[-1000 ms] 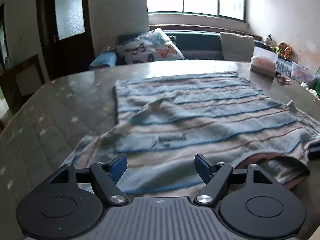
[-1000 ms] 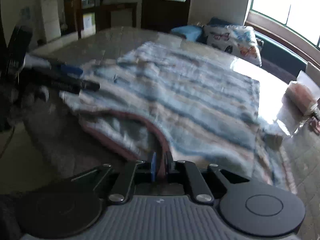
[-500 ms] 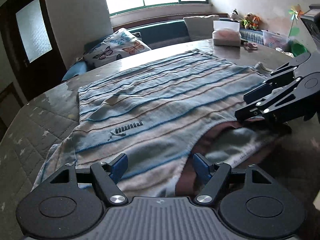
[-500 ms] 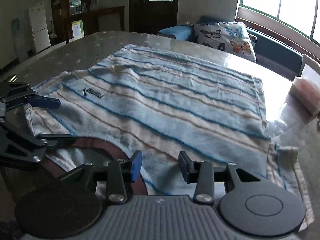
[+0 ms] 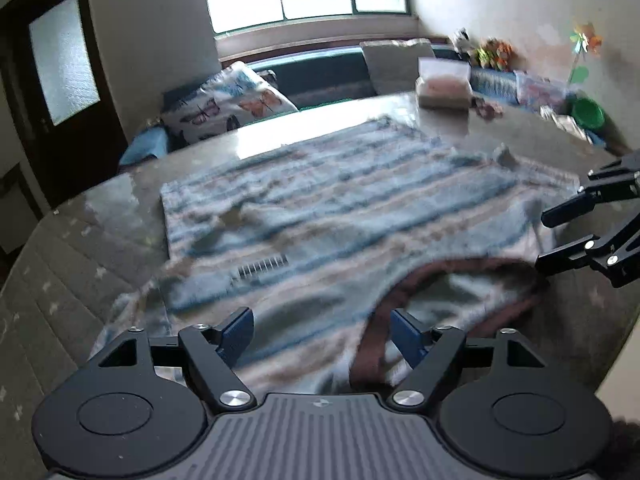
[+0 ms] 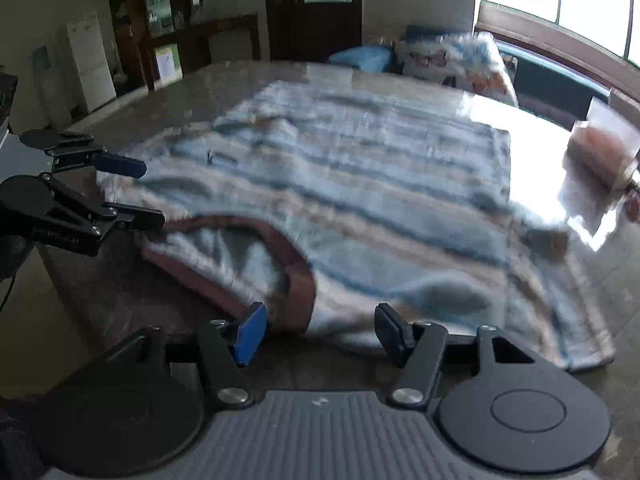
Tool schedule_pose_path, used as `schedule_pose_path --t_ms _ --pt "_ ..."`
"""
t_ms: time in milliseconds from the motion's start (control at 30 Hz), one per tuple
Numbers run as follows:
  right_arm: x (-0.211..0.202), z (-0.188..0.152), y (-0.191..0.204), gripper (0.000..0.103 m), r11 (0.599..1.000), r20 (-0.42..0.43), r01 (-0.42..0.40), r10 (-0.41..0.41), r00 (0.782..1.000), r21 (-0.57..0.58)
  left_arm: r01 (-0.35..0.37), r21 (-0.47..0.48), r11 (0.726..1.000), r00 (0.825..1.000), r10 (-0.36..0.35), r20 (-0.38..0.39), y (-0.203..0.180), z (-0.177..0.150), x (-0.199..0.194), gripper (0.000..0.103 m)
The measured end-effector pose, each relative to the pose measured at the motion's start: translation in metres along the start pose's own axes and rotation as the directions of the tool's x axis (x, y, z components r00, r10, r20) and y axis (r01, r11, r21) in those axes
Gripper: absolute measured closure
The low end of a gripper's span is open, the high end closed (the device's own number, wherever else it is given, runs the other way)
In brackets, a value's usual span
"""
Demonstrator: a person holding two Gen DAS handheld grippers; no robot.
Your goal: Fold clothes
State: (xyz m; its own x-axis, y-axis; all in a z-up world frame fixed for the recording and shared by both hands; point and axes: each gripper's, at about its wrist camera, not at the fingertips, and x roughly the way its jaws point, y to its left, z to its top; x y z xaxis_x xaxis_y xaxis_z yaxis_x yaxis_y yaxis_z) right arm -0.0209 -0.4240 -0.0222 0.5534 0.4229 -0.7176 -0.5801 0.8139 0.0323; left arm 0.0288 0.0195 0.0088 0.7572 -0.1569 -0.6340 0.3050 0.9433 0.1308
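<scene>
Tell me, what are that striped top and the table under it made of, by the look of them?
The striped sweater looks like a soft, fuzzy knit, perhaps wool or fleece: its blue and tan stripes have a napped, matte surface, with a brown band at the neck. The table looks like polished stone or a stone-look top: speckled grey, and it mirrors the window light.

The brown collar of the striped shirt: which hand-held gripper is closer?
Left. The left hand-held gripper stands right over the brown collar; the right hand-held gripper stands just beside it.

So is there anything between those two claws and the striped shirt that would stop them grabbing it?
Nothing visible. The shirt lies flat on the table, its collar edge right under the open left gripper and right gripper. The tissue box sits far off.
</scene>
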Motion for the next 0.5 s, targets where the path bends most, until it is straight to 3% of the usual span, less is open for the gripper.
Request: schedule_pose_path --t_ms 167,333,500 --pt "0.016 0.009 -0.027 0.037 0.995 0.037 0.042 -0.046 0.998 0.092 -0.044 -0.061 0.997 0.999 0.045 0.006 0.002 0.016 0.028 0.023" --pt "0.023 -0.010 -0.045 0.037 0.988 -0.001 0.067 -0.067 0.998 0.138 -0.097 -0.026 0.995 0.993 0.095 -0.063 -0.001 0.006 0.054 0.023" --pt "0.004 -0.025 -0.051 0.037 0.988 -0.041 0.098 -0.094 0.995 0.121 -0.105 -0.052 0.993 0.993 0.102 -0.067 0.008 -0.002 0.053 0.022"
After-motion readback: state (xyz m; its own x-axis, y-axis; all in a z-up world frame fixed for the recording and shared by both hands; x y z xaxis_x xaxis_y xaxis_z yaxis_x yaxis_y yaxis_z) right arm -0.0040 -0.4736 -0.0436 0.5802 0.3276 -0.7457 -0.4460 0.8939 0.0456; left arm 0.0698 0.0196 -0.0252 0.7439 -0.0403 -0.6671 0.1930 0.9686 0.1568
